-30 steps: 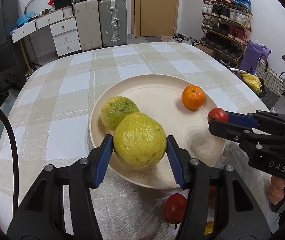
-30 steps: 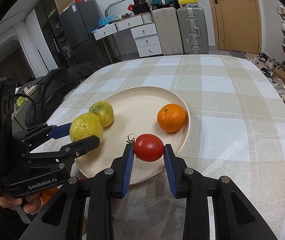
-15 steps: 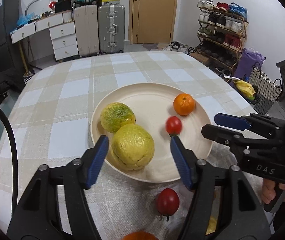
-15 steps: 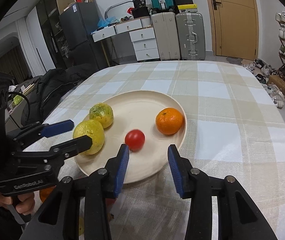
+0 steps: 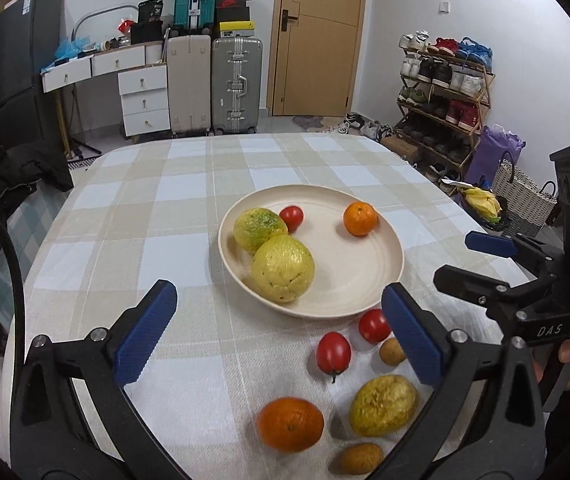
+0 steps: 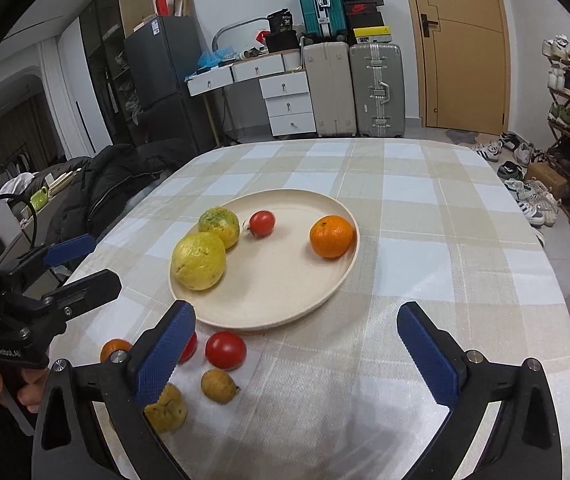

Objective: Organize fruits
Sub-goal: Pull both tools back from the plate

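Now, both hand-held tools hang over the checked desk (image 5: 133, 208) with jaws spread wide and nothing between them: the left gripper (image 5: 281, 334) on the near left, the right gripper (image 6: 297, 354) to its right.

On the cream plate (image 5: 365, 280) at mid-desk lie four fruits: a green-mottled citrus (image 5: 259, 229), a larger yellow citrus (image 5: 283, 273) just nearer and touching it, a small tomato (image 5: 291, 218) at the far side, and an orange (image 5: 360, 219) by the right rim.

Loose fruit waits on the cloth near the plate's near edge: another orange (image 5: 291, 423), a stemmed tomato (image 5: 333, 353), a wrinkled yellow fruit (image 5: 383, 405), a second tomato (image 5: 373, 325) and a small brown fruit (image 5: 391, 351).

The next pick probably wants jaws lowered squarely astride one fruit, closing gently on the soft tomatoes, and a low release, since round fruit may roll on the shallow plate.

The near orange is blurred; the brown fruit sits partly behind a left pad; a rounded brownish piece (image 5: 361, 458) at the bottom edge cannot be identified. From the right camera, one tomato hides behind a pad.
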